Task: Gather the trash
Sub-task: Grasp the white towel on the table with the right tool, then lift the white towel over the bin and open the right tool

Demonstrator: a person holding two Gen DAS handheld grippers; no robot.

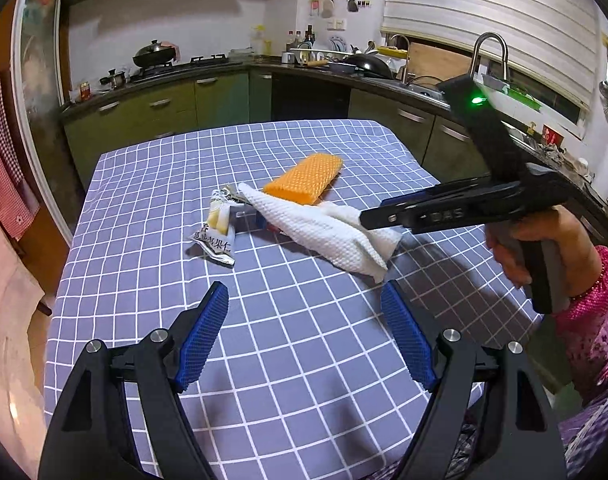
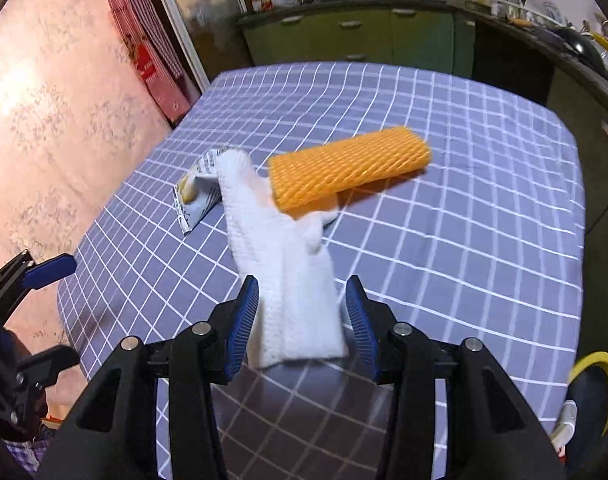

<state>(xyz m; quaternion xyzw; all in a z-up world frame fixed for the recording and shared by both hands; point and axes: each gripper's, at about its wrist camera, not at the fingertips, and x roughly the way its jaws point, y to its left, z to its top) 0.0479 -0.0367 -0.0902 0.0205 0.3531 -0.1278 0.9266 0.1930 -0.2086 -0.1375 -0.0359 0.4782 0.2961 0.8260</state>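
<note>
**Trainee:** Right claw [image 2: 301,284] status?

**Instructor:** Half-closed, low centre of the right wrist view, with the near end of the paper towel [image 2: 279,248] standing between its blue pads. One pad lies against the towel. Contact at the other is blurred, so a firm grip cannot be confirmed. It straddles that end probably because it is the loosest and easiest edge to pinch.

**Trainee:** And the left claw [image 1: 304,300]?

**Instructor:** Wide and empty, bottom centre of its own view, over bare cloth. It is likely kept spread to be ready for the next piece.

**Trainee:** Where does the trash lie?

**Instructor:** All of it is on the table [image 2: 464,240], mid-frame. The towel runs from the claw up toward the centre left. The orange foam sleeve [image 2: 348,168] lies just right of centre, its near end resting on the towel. Lifting the towel would probably disturb it. The small printed wrapper [image 2: 199,196] is left of centre, partly under the towel's far tip.
</note>
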